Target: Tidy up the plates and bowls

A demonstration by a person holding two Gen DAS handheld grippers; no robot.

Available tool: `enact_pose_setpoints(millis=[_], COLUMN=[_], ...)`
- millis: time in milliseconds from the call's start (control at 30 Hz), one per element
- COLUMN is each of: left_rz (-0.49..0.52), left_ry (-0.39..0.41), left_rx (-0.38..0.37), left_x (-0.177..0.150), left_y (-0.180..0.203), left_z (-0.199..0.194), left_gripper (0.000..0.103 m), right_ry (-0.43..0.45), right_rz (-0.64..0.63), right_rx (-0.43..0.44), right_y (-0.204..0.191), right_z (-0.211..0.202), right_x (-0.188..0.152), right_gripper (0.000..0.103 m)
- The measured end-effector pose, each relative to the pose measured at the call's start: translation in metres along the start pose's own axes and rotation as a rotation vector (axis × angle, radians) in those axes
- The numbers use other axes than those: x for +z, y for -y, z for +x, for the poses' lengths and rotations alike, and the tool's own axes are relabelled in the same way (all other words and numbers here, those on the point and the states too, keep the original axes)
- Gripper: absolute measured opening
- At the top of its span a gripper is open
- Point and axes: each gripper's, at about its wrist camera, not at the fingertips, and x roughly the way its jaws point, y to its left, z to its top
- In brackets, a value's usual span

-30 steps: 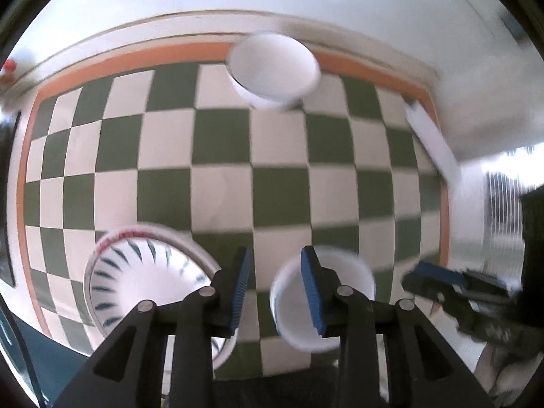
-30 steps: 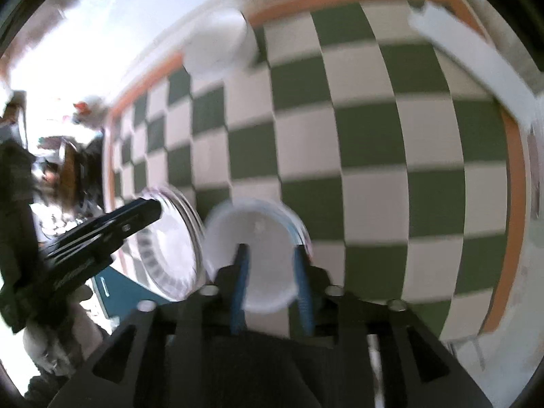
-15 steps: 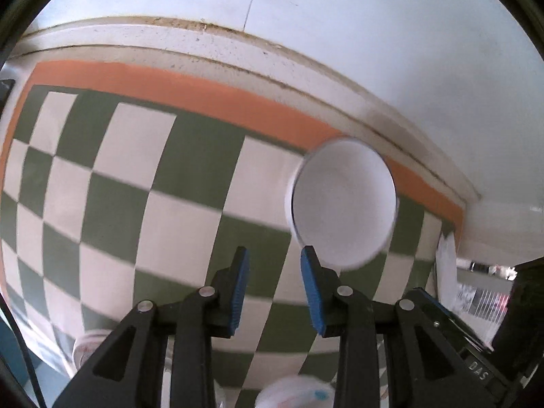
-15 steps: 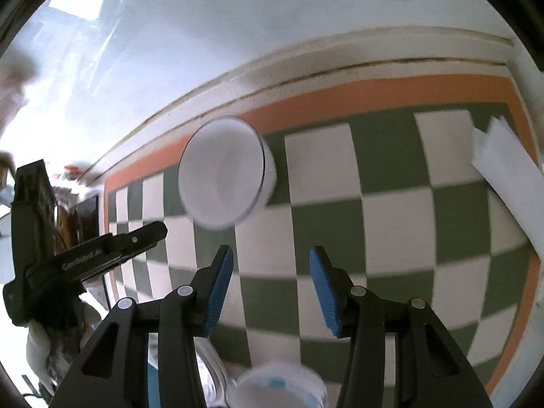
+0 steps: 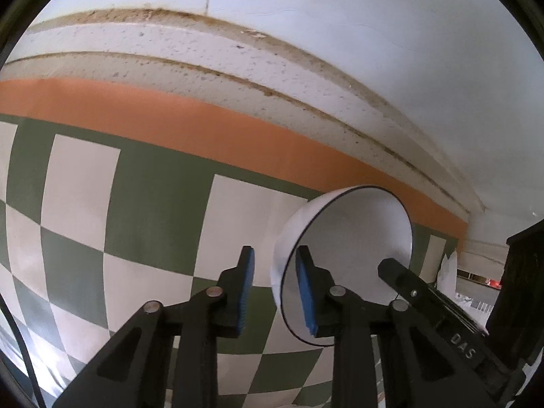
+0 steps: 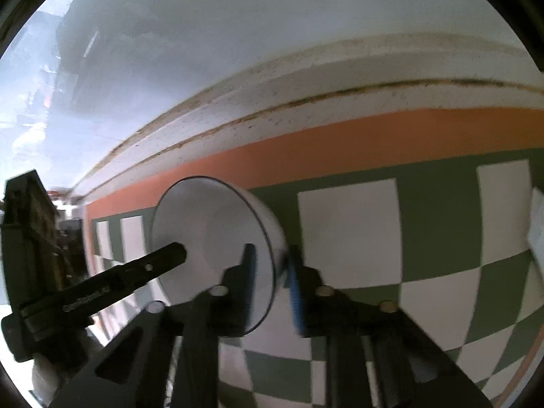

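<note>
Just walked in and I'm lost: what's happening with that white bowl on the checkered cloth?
A person is working two handheld grippers on one white bowl near the cloth's orange border. The left gripper and right gripper each straddle the bowl's rim on opposite sides, one finger inside and one outside. Both have just been closing. The right looks clamped on the wall; whether the left's pads press yet is unclear. The bowl is tilted, so it may already be lifting.

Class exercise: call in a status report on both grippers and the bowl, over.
Right gripper just closed, clamped on white bowl rim. Left gripper just closing astride opposite rim, gap showing on the outer side. Nothing in the way.
</note>
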Motion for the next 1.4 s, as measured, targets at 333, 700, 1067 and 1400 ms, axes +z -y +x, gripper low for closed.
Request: enact_pose_setpoints(millis=[333,700,1067,1400], left_rz=[0.098,0.180,0.280,0.359], left_ry=[0.010,0.062,0.078,0.051], left_rx=[0.037,0.044,0.034,0.013], left_x=[-0.009,-0.045,-0.118,-0.187], left_y=[0.020,0.036,0.063,0.067], left_z=[-0.003,-0.046,-0.080,-0.095], left_gripper=[0.021,0.021,0.021,0.021], right_ry=[0.007,0.024,0.077,0.101], right_rz=[-0.018,-0.045,-0.054,-0.026], right_rx=[-0.034,-0.024,-0.019,-0.023], right_y=[-0.005,-0.010,-0.003,0.018], right_z=[0.000,-0.038,-0.106,-0.143], right_x=[-0.004,-0.038,-0.112,-0.193], right_gripper=[0.009,0.008,0.009,0.009])
